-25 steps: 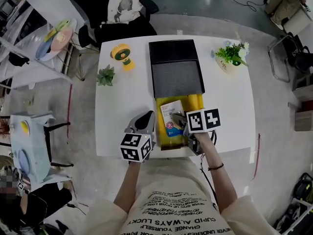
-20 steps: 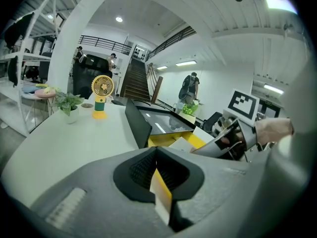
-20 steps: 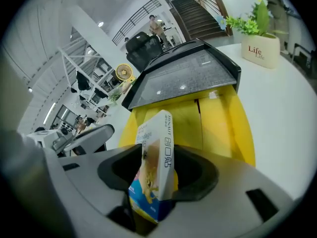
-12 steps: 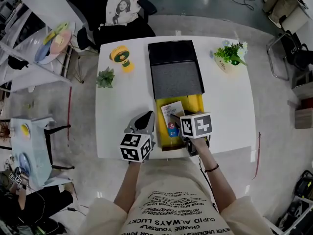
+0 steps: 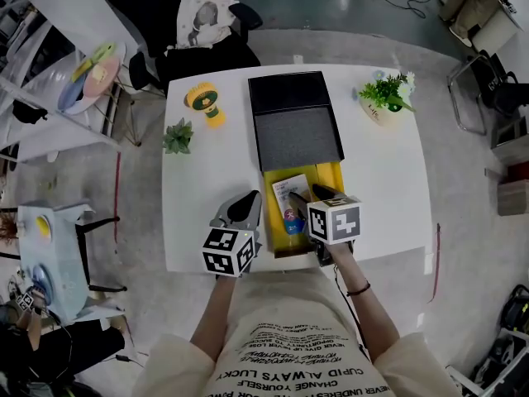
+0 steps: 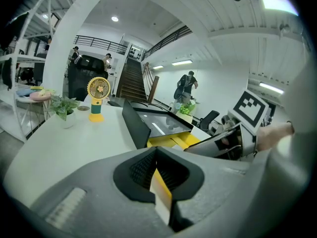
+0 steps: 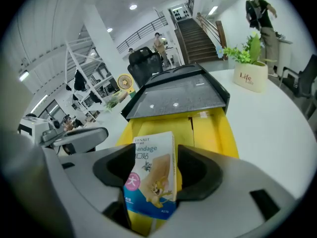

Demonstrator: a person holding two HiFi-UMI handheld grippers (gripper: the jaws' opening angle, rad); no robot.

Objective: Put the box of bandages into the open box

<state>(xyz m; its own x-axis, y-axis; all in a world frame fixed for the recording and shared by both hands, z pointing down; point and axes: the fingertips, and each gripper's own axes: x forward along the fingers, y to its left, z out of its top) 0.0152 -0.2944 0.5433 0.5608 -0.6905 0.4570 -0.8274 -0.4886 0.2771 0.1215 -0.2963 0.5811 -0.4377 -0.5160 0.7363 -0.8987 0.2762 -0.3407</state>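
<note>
White square table [image 5: 207,172] is carrying the black-lidded, yellow-lined open box [image 5: 332,176]. Right gripper [image 5: 308,194] is opening its jaws around the small white-and-blue cardboard bandage box [image 7: 151,177], which is leaning inside the yellow tray. It's likely light, stiff and crushable, so pinch the 2 flat faces. Left gripper [image 5: 248,198] is idling with jaws together; the yellowish sliver between them is unclear.

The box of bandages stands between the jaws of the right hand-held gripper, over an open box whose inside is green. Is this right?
Not quite. The inside of the open box is yellow, not green, as the right gripper view shows. The rest is right: the box of bandages stands between the jaws of the right hand-held gripper, which are opening, over that box.
</note>
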